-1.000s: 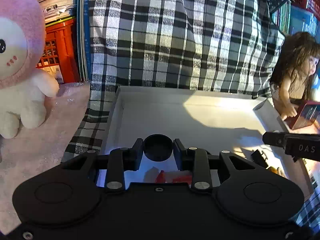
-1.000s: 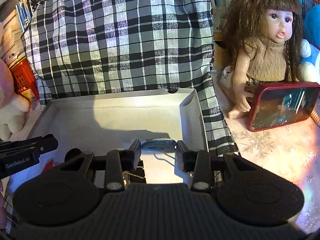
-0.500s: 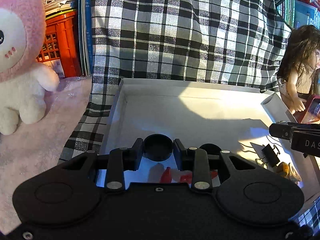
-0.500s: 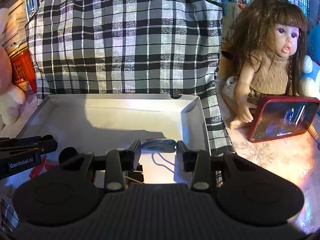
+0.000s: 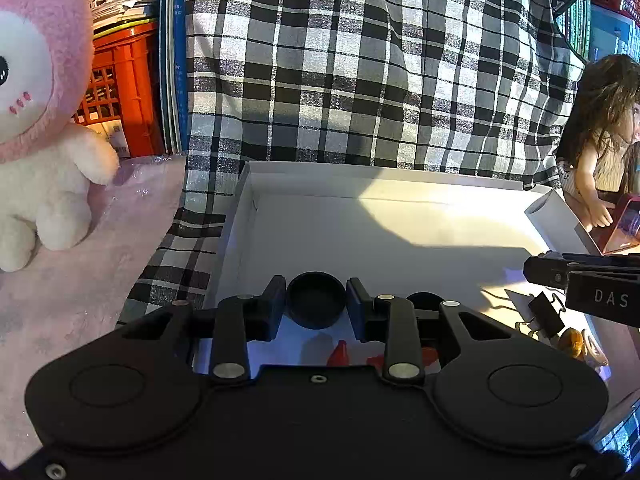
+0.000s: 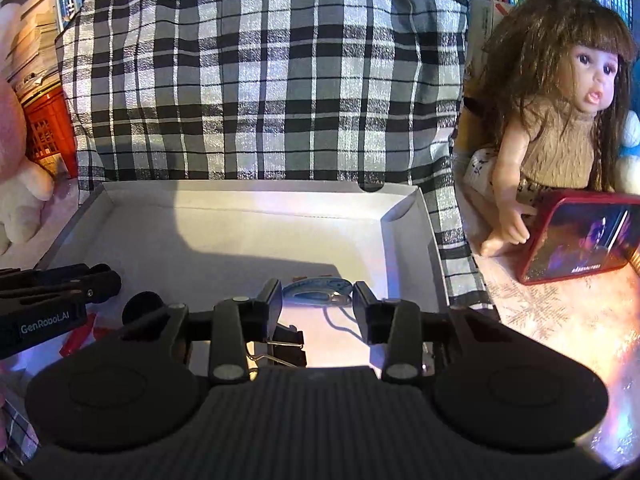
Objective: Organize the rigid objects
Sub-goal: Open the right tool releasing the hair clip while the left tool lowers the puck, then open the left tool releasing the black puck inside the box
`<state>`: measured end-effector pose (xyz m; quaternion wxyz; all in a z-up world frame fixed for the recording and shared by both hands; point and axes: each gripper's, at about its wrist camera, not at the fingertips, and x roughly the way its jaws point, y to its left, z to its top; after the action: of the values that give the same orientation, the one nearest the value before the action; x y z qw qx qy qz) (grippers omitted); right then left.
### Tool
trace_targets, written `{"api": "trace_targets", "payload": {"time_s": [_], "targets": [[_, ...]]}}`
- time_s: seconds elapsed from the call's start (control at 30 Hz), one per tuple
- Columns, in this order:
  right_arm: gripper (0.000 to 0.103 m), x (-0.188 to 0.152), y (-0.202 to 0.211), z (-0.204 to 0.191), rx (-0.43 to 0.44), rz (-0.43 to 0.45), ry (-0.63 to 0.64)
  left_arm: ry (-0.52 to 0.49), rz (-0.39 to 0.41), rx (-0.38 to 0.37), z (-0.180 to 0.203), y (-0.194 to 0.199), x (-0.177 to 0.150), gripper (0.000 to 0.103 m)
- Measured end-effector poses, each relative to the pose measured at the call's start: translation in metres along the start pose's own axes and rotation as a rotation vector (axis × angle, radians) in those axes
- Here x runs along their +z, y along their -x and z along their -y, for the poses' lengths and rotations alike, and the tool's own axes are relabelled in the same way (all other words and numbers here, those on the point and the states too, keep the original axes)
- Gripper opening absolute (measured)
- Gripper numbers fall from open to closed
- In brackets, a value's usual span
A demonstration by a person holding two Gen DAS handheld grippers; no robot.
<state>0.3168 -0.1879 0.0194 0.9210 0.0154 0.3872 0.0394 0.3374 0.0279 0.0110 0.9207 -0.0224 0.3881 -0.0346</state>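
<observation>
Left wrist view: the left gripper (image 5: 316, 304) is clamping a round black cap (image 5: 316, 299) between its 2 fingers, both pads pressing on its sides, and it is holding the cap over the near part of a white box (image 5: 400, 184). The box is sitting on a black-and-white plaid cloth (image 5: 340, 72). A second black cap (image 5: 425, 300) is lying on the box floor just right of the fingers, and red pieces (image 5: 339, 356) are showing below the held cap. A black binder clip (image 5: 545, 315) is lying at the right of the box, with an orange-brown item (image 5: 571, 343) just beside it. The right gripper (image 5: 580, 280) is reaching in from the right edge. A pink-and-white plush toy (image 5: 44, 128) is standing well to the left, and a red crate (image 5: 120, 84) is sitting behind it.

Right wrist view: the right gripper (image 6: 318, 304) is holding a blue-grey oval object (image 6: 318, 290) between its fingers over the right part of the box (image 6: 256, 196); whether the pads are pressing on it, I cannot tell. A binder clip (image 6: 288, 346) is lying under the left finger. The left gripper (image 6: 60, 288) is entering from the left. A doll (image 6: 560, 120) is sitting right of the box, touching a red phone (image 6: 580, 236).
</observation>
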Motion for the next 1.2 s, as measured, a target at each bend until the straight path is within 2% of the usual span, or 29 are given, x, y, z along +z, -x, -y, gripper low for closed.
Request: {"api": "trace_targets", "payload": {"time_s": [0.2,0.3,0.4,0.47,0.57,0.83,1.2], "targets": [[0.044,-0.001,-0.004,0.0,-0.004,-0.005,-0.003,-0.014,0.01,0.004,0.001,0.0,-0.001,0.031],[0.048,-0.001,-0.005,-0.001,-0.006,-0.006,-0.002,-0.017,0.012,0.002,0.001,0.0,-0.002,0.033],[0.05,-0.002,-0.004,-0.002,-0.004,-0.002,-0.008,-0.009,0.015,-0.005,0.0,0.002,-0.002,0.04],[0.058,-0.002,-0.002,-0.002,0.0,0.002,-0.017,-0.007,0.021,-0.006,0.0,0.005,-0.002,0.043],[0.058,-0.002,0.003,-0.001,0.01,0.008,-0.032,-0.009,0.03,-0.009,-0.001,0.011,-0.003,0.049],[0.069,-0.006,0.022,-0.002,0.018,0.039,-0.024,-0.01,0.08,-0.007,-0.004,0.037,-0.006,0.066],[0.078,-0.023,0.062,-0.004,0.037,0.093,0.004,-0.02,0.142,-0.016,0.0,0.09,-0.022,0.076]]}}
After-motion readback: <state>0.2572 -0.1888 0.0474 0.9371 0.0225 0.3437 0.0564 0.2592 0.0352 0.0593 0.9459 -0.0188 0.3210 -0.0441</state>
